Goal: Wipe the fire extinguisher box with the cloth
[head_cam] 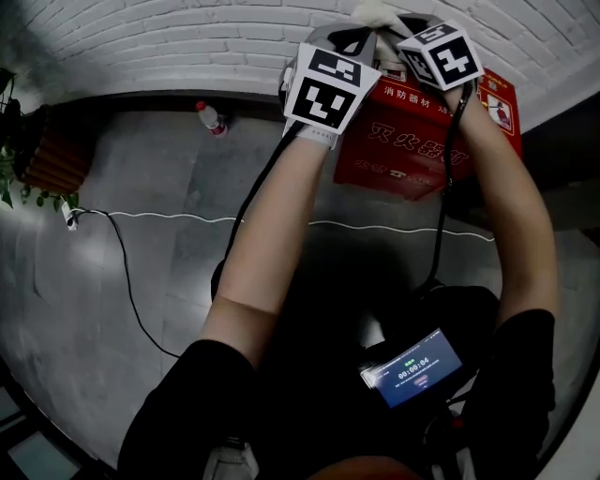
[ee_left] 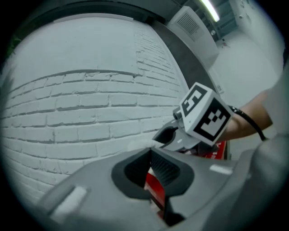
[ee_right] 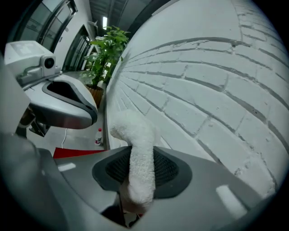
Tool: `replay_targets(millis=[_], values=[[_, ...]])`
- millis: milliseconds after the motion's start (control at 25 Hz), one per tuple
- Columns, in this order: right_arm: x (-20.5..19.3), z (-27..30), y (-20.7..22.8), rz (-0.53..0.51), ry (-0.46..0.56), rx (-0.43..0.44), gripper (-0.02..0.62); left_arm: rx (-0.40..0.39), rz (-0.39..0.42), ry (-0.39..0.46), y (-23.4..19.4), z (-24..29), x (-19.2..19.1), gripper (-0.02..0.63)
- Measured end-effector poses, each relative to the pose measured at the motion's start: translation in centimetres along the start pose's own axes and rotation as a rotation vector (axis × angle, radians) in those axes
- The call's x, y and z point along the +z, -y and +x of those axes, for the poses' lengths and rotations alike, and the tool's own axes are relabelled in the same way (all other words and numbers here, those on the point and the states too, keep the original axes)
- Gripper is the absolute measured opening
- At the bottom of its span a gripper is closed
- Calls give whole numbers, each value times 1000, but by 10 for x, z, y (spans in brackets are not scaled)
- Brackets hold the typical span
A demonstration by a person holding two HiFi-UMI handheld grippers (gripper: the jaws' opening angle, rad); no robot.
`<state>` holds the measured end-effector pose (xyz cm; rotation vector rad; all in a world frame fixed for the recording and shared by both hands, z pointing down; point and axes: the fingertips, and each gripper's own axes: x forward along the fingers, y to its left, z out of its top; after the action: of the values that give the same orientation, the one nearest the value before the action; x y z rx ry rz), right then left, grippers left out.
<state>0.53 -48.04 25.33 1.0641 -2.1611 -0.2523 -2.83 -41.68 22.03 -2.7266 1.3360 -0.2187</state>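
The red fire extinguisher box [head_cam: 412, 141] stands on the floor against the white brick wall [head_cam: 178, 47]. Both grippers hover close together over its top, by the wall. My right gripper [head_cam: 398, 26] is shut on a white fluffy cloth [ee_right: 139, 155], which sticks out past the jaws toward the bricks; the cloth [head_cam: 375, 12] peeks out at the top of the head view. My left gripper [head_cam: 345, 37] is just left of it, jaws together with nothing seen held. In the left gripper view the right gripper [ee_left: 169, 135] sits ahead, with a strip of the box [ee_left: 220, 151] below it.
A plastic bottle [head_cam: 210, 117] with a red cap stands on the floor by the wall, left of the box. A white cable [head_cam: 187, 217] runs across the grey floor. A potted plant [ee_right: 106, 49] stands further along the wall. A screen [head_cam: 412, 367] is on the person's chest.
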Motion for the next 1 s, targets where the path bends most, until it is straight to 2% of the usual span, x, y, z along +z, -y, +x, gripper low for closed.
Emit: replay_targets(millis=[200,320,480,640,1000], values=[[-28,20,-8,-133,-76,-12,121,28,91,-36,4,19,-20,5],[-40,17,-1,-149,-103,-14,116,33,121,-48,7,26,-22,5],[-60,6,20,-130,-159,-19,114,31,129,-43,15,32,-15,5],[-87,-14,45,-88,-192,-46,114,-13,128,-28,38,41,-1,5],[-172,-81,108,-5,-309,-127,112,-62,226,-45,93,70,6,5]])
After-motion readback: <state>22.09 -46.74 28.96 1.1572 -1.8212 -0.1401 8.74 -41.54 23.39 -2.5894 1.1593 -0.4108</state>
